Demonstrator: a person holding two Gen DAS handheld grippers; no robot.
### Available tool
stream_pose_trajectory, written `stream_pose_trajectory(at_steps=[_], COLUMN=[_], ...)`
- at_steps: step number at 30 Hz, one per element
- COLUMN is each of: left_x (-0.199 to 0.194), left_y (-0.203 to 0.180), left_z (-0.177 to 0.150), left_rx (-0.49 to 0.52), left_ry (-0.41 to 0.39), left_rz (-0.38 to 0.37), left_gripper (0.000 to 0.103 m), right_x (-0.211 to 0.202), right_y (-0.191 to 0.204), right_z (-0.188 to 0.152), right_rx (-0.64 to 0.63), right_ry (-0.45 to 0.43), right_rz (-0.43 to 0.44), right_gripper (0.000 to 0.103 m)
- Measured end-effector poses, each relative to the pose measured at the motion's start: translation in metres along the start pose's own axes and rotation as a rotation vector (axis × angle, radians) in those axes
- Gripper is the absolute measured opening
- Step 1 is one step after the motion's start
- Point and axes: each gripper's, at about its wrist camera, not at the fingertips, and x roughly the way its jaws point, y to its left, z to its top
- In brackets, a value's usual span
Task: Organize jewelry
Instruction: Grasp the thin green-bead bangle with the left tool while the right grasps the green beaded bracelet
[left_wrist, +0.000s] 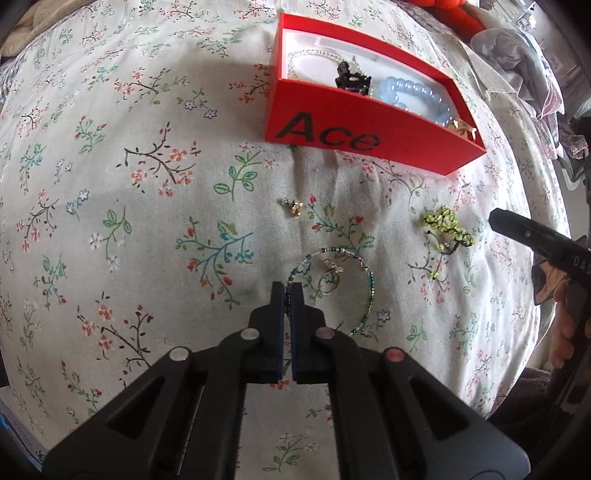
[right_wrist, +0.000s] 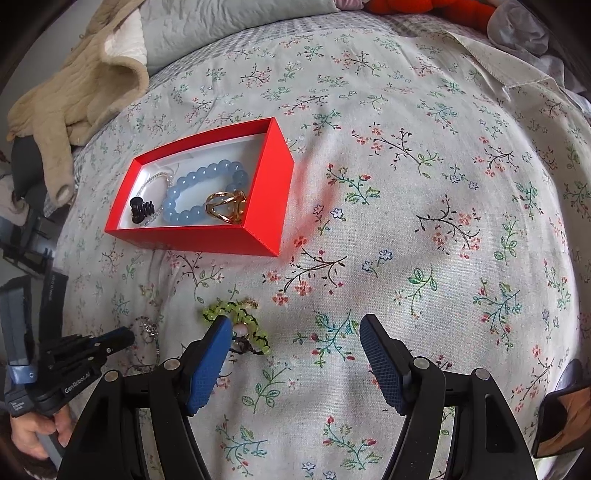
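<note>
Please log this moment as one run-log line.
left gripper: shut on beaded necklace | right gripper: open | red box: partly filled

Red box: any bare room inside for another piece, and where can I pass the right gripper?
The red box has white floor free only at its far end, beyond the blue bead bracelet. The bedspread right of the box is bare. It is crowded around the green beaded piece and left gripper.

This is a home bedroom. A floral bedsheet (right_wrist: 406, 184) covers a bed, with a beige quilted blanket (right_wrist: 74, 92) crumpled at the far left. Loose clothing (left_wrist: 517, 62) lies heaped at the far right.
</note>
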Motion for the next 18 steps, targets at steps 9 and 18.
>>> stream_pose_trajectory(at_steps=[9, 18], left_x=[-0.025, -0.033], left_y=[-0.006, 0.002], left_z=[0.005, 0.008], left_rx=[0.009, -0.009], left_ry=[-0.070, -0.086], left_rz=[-0.063, -0.065], left_gripper=[0.003, 0.003], right_x=[0.015, 0.025], right_y=[0.016, 0.024], right_z=[0.001, 0.012], right_rx=[0.005, 0.040], right_ry=[0.045, 0.051], right_rz=[0.008, 0.000], right_gripper=[0.072, 0.034])
